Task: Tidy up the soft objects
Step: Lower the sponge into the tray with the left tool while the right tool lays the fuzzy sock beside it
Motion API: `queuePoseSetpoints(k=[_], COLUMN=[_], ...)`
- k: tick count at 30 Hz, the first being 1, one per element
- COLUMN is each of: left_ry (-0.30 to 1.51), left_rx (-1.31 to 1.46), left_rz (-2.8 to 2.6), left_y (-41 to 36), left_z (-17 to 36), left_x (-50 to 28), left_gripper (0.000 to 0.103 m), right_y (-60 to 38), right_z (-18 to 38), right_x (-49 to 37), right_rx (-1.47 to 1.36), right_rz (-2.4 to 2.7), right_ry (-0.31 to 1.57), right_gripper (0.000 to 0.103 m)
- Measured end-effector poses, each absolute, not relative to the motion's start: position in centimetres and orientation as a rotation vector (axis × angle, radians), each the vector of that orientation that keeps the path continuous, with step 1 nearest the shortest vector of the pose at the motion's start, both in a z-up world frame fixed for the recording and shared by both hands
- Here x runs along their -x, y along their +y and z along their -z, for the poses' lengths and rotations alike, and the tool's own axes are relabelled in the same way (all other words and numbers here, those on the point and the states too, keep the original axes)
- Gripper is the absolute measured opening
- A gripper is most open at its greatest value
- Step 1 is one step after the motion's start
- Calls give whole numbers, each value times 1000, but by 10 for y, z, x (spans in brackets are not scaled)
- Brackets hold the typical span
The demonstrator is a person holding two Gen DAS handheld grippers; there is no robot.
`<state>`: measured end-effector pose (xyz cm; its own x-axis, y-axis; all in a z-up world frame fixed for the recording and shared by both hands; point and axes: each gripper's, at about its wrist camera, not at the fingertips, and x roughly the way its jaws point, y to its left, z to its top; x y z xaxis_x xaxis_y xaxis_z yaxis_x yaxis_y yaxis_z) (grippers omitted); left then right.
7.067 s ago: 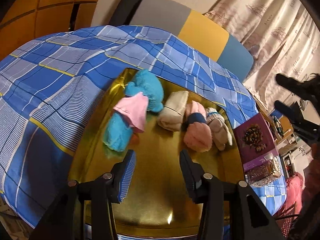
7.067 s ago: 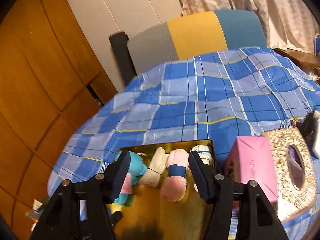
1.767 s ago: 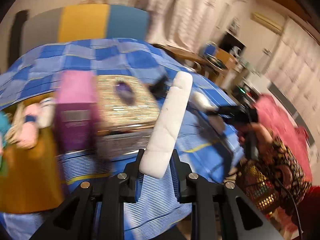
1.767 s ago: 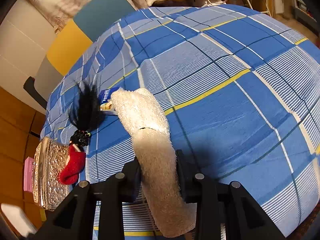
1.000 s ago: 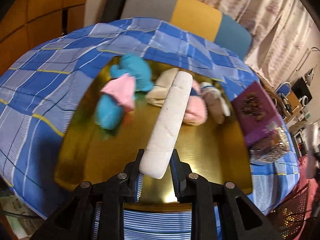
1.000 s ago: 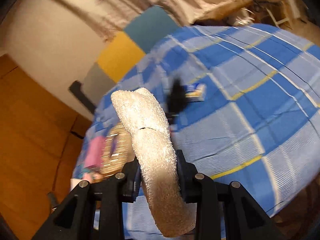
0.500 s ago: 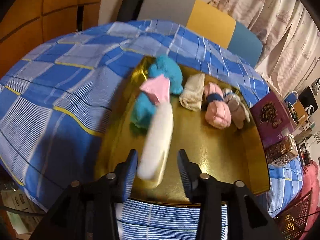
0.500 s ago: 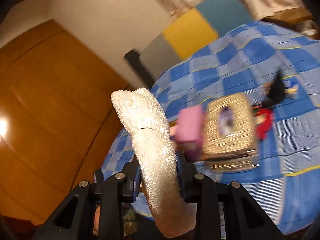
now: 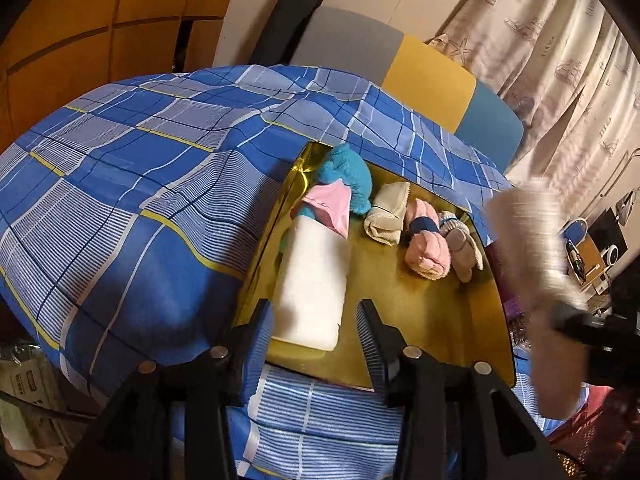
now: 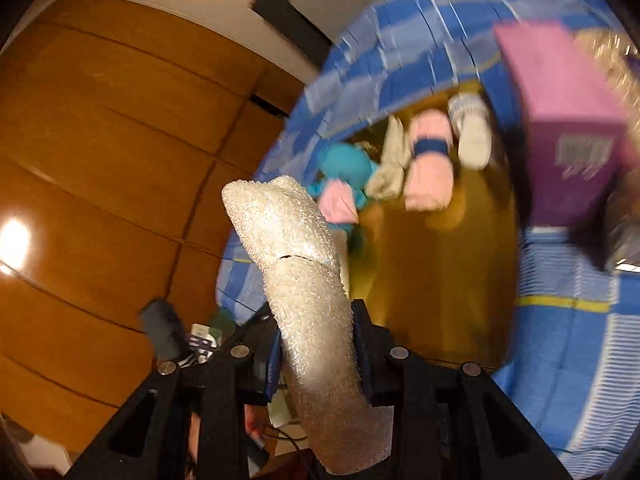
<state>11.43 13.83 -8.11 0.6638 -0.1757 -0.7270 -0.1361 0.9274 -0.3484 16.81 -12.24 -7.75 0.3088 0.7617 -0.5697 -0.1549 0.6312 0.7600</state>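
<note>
Now the left claw [image 9: 316, 332] stands spread, its jaws having just been opening, and the white folded cloth [image 9: 312, 284] lies loose between them on the gold tray [image 9: 424, 312], pads clear of it on both sides. It rests along the tray's left wall, its far end against the pink cloth [image 9: 330, 206] and the teal plush [image 9: 348, 174] in the centre of the frame. To the right of those sit a cream roll [image 9: 388, 214], a pink roll with a blue band [image 9: 426, 242] and a pale mitten-like piece [image 9: 462, 240], all in a row near the tray's far edge.

The right claw [image 10: 316, 340] is pinching a cream terry roll [image 10: 304, 292], which stands up between the pads at the lower centre of its view; in the left view it shows only as a blur at the right edge. The tray lies ahead of it, with a pink box [image 10: 560, 120] at upper right on the blue checked bedspread [image 9: 120, 200].

For this step, I judge the left claw should back straight off without brushing the white cloth, so it keeps its fold. The right should carry its roll over the bare gold floor at the tray's near right, lower it until it rests flat, and only then let go, so it does not topple onto the row.
</note>
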Motion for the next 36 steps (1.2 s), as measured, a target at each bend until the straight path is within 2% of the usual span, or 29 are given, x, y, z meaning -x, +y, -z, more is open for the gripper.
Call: queuePoseSetpoints(k=[15, 19, 23, 30, 36], left_ry=[838, 832, 819, 815, 828], left_rx=[467, 477, 500, 512, 491], left_rz=[-2, -28, -39, -43, -28], left_y=[151, 158, 164, 167, 161], left_z=[83, 83, 82, 83, 85], left_x=[-105, -105, -104, -105, -108], left_gripper=[43, 43, 43, 43, 43], right_y=[-58, -42, -36, -43, -52], right_z=[122, 131, 130, 131, 112], right_x=[-220, -228, -220, -200, -180], right_rx=[-631, -611, -554, -493, -467], right_rz=[-391, -338, -369, -415, -457], right_ry=[1142, 1156, 1159, 1181, 1080], right_gripper=[32, 38, 47, 47, 47])
